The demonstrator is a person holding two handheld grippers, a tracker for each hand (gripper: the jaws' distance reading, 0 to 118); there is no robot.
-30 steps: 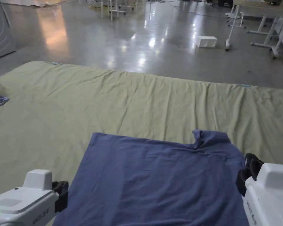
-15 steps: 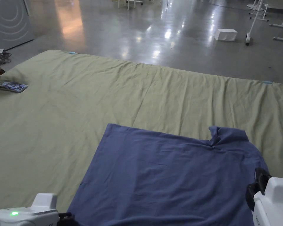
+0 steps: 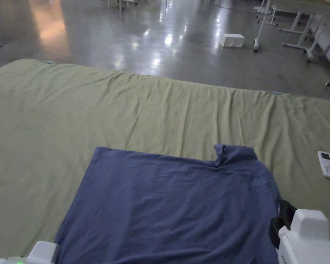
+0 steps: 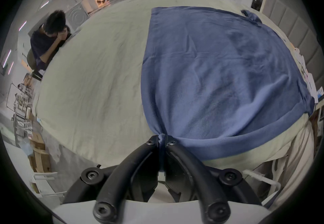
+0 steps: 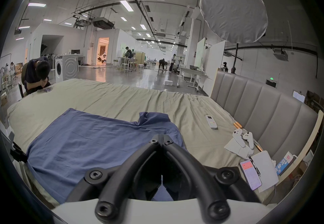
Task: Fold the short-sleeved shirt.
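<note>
The blue shirt [image 3: 171, 206] lay flat on the green sheet [image 3: 161, 110] of a bed, at the near edge, filling the 6 o'clock part of the head view. It looked like one wide folded panel: a straight far edge, a straight left edge, and a crumpled collar [image 3: 234, 154] sticking up at about 1 o'clock from the shirt's middle. The cloth was plain, lightly creased, with soft wrinkles running across it. In the left gripper view the near hem [image 4: 245, 133] showed as a rolled band, lifted slightly off the sheet.

The left gripper [image 4: 163, 137] had its jaws pressed together on the shirt's near left corner, and the cloth bunched into tight pleats fanning out from the pinch. In the head view just its white housing [image 3: 40, 252] showed at 7 o'clock.

The right gripper [image 5: 161, 140] sat at the shirt's right edge, at 5 o'clock in the head view [image 3: 279, 220]. Its jaw tips met, with blue cloth visible beneath them, but whether they pinched that cloth could not be told.

A white remote [image 3: 327, 165] lay on the sheet at 3 o'clock, well apart from the shirt. A phone [image 5: 250, 174] and white controllers [image 5: 243, 138] rested near the padded headboard [image 5: 263, 110]. A seated person [image 5: 36, 75] leaned on the bed's far left corner, at 10 o'clock.
</note>
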